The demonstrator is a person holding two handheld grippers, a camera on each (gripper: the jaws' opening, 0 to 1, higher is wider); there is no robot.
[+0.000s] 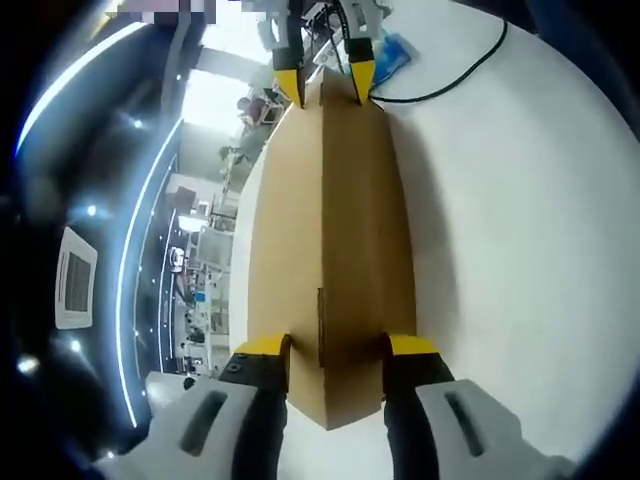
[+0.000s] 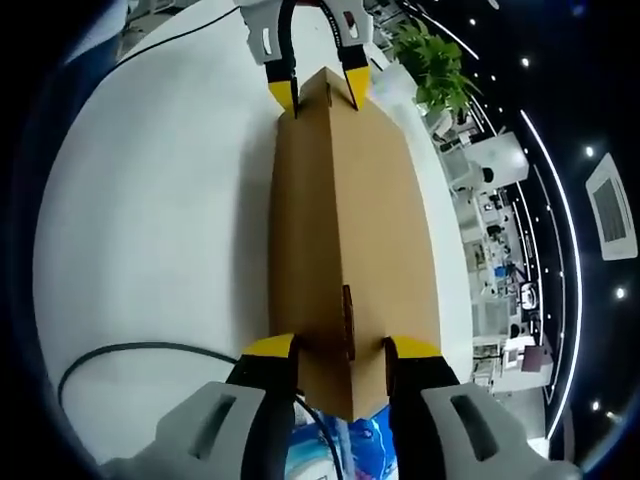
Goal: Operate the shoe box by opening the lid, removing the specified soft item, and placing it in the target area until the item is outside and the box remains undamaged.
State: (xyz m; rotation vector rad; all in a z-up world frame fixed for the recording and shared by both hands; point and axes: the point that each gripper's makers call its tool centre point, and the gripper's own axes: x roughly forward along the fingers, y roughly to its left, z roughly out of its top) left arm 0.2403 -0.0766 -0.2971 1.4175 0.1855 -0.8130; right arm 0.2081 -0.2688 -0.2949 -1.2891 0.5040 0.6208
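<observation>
You have the white worktop [image 1: 540, 200] at right of the left gripper view, the closed shoe box [image 1: 335, 250] running up mid-frame. Your left tool [image 1: 338, 348] clamps its lower end, your right tool [image 2: 340, 350] the opposite end. Lid unopened; everything remains.

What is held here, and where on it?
The cardboard box, lid closed, gripped at both ends: the left gripper clamps one end corner, the right gripper the opposite one.

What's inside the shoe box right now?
Can't tell: the shoe box is closed, contents covered. Left gripper and right gripper clamp opposite ends on the white table.
</observation>
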